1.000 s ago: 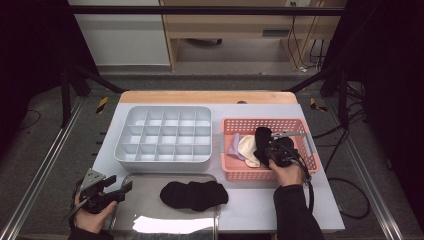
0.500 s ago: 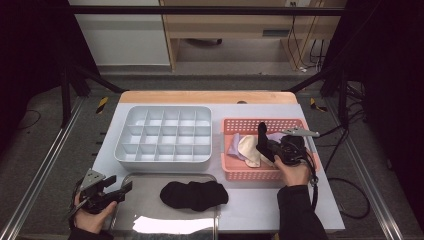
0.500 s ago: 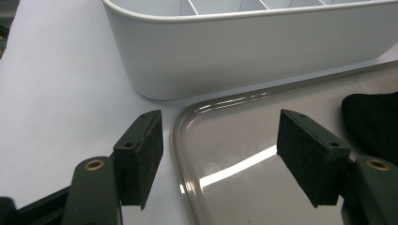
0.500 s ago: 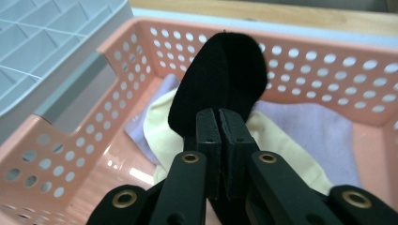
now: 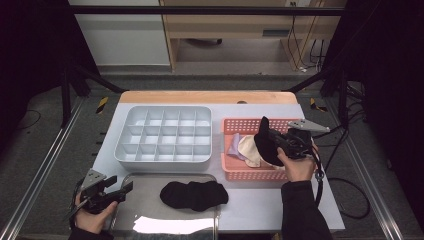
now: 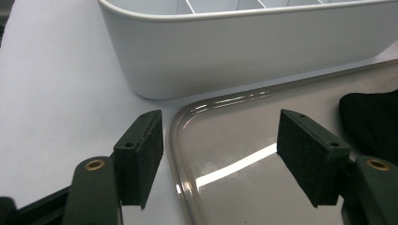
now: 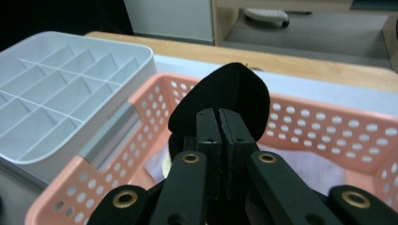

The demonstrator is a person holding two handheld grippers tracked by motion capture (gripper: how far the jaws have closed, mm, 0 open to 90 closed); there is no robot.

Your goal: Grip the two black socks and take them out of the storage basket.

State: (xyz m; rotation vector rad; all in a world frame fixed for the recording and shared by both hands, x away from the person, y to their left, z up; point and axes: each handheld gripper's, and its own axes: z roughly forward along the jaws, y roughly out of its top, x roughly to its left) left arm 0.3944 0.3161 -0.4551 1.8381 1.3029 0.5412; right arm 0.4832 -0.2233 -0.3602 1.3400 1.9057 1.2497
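Observation:
My right gripper (image 5: 270,137) (image 7: 219,123) is shut on a black sock (image 5: 265,147) (image 7: 230,96), which hangs from it above the pink perforated basket (image 5: 235,172) (image 7: 328,124). A cream sock (image 5: 248,150) and a lilac one (image 5: 233,146) lie inside that basket. Another black sock (image 5: 195,195) (image 6: 371,122) rests on the shiny metal tray (image 5: 150,210) (image 6: 253,154) at the front. My left gripper (image 5: 120,189) (image 6: 219,154) stands open at the tray's left corner, one pad (image 6: 150,150) over the table and the other over the tray, nothing between them.
A white divided organiser box (image 5: 165,136) (image 6: 244,51) (image 7: 61,103) sits in the middle of the white table (image 5: 250,205), left of the basket. A wooden strip (image 5: 207,96) runs along the far edge. Metal frame rails (image 5: 45,165) flank both sides.
My right gripper has lifted the black sock up out of the basket's pile. The left gripper has stayed where it was.

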